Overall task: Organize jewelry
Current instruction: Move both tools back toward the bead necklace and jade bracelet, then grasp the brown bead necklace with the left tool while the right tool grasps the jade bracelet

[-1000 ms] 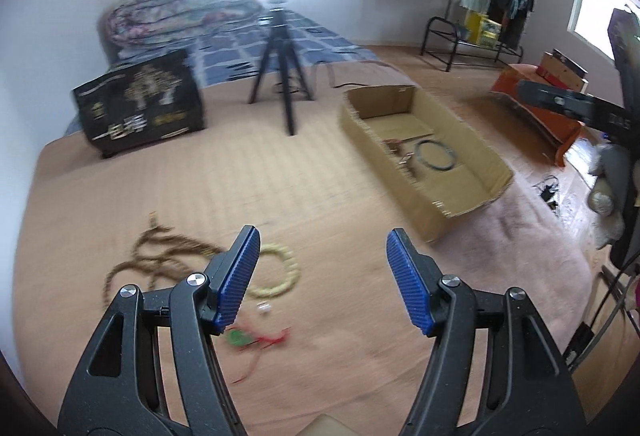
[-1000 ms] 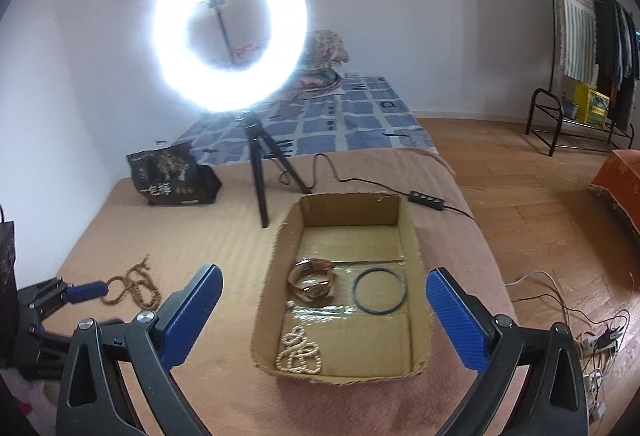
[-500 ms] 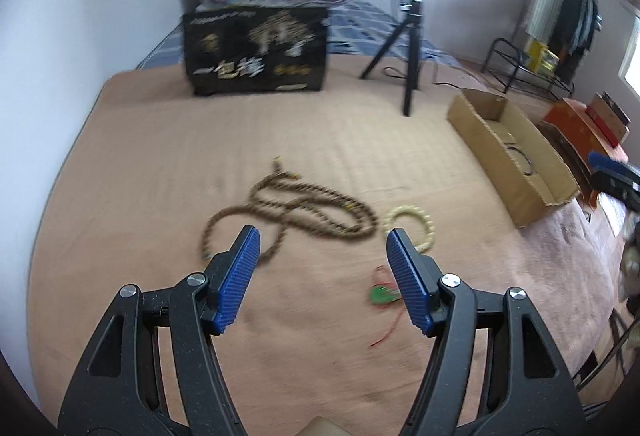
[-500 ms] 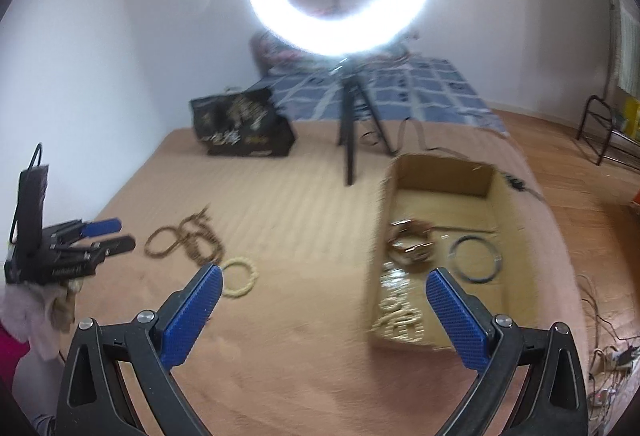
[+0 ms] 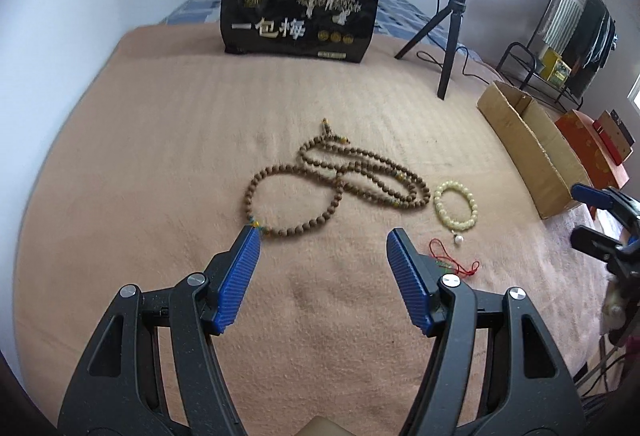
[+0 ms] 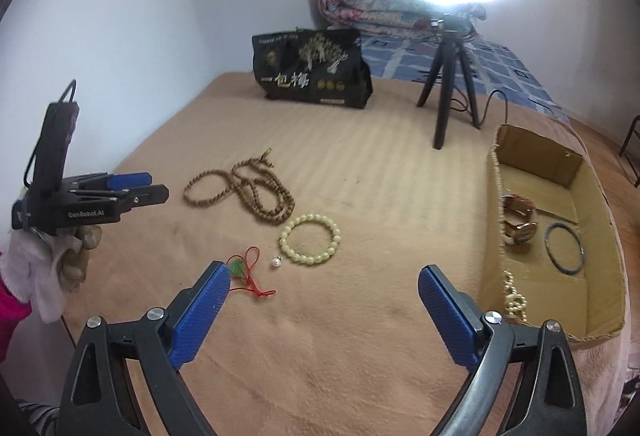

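Tan blanket [image 5: 168, 139] on the bed carries it all: from your left tongs [image 5: 322, 248], apart and empty, the brown bead necklace [image 5: 340, 181] lies just ahead, stretched crosswise, rightward and away. From your right tongs [image 6: 324, 278], closing on nothing, the cream bracelet [image 6: 311, 240] sits just ahead, nearer them, cardboard box [image 6: 592, 203] to their right.

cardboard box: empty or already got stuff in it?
Not empty. The right wrist view shows the cardboard box holding a gold watch, a dark bangle and a pale bead strand.
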### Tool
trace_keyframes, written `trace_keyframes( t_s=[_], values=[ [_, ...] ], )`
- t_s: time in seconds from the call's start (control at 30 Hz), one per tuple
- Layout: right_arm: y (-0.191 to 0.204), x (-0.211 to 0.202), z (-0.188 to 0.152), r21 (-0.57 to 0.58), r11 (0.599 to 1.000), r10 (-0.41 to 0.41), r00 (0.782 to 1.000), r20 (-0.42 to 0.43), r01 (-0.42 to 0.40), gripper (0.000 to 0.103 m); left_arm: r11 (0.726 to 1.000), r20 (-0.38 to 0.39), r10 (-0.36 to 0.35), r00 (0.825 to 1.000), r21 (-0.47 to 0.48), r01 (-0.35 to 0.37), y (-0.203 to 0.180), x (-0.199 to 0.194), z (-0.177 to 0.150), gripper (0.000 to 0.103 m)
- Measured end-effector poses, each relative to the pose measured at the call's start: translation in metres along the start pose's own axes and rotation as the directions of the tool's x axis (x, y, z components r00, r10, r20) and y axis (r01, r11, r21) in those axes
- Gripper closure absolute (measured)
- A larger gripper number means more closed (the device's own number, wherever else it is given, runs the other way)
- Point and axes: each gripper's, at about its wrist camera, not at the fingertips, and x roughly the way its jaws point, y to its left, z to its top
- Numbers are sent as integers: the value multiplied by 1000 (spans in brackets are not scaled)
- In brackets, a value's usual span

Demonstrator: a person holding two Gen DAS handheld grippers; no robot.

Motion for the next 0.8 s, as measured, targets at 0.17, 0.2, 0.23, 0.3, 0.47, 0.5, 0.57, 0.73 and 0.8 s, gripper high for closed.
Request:
trace_keyframes(
  t_s=[0.17,0.2,0.23,0.3,0.47,0.5,0.57,0.73,0.8],
  values=[
    [4,20,3,-7,1000,5,999,-35,-6,7,999,-17,-25,1000,-28,24,10,9,3,35],
    [4,25,3,-10,1000,3,999,-42,-4,7,999,-20,-29,999,-39,29,12,11,4,35],
    [5,28,3,-11,1000,2,999,-47,-2,7,997,-27,-43,999,-62,41,17,15,7,35],
    [3,35,3,-7,1000,-1,998,-56,0,7,991,-54,-75,996,-114,69,26,25,11,35],
    [-3,47,2,11,1000,-3,997,-75,4,7,955,-89,-145,985,-273,116,53,46,13,35],
    [-5,49,2,12,1000,-3,997,-78,4,7,946,-87,-156,984,-300,124,57,48,12,35],
    [-7,52,1,16,1000,-3,996,-84,4,7,935,-82,-164,983,-330,129,63,51,12,35],
    [-11,61,0,26,1000,-8,995,-98,11,7,937,-103,-156,982,-329,114,61,65,15,35],
    [-13,64,0,36,999,-2,995,-100,5,7,938,-100,-159,982,-324,119,55,68,19,35]
  ],
)
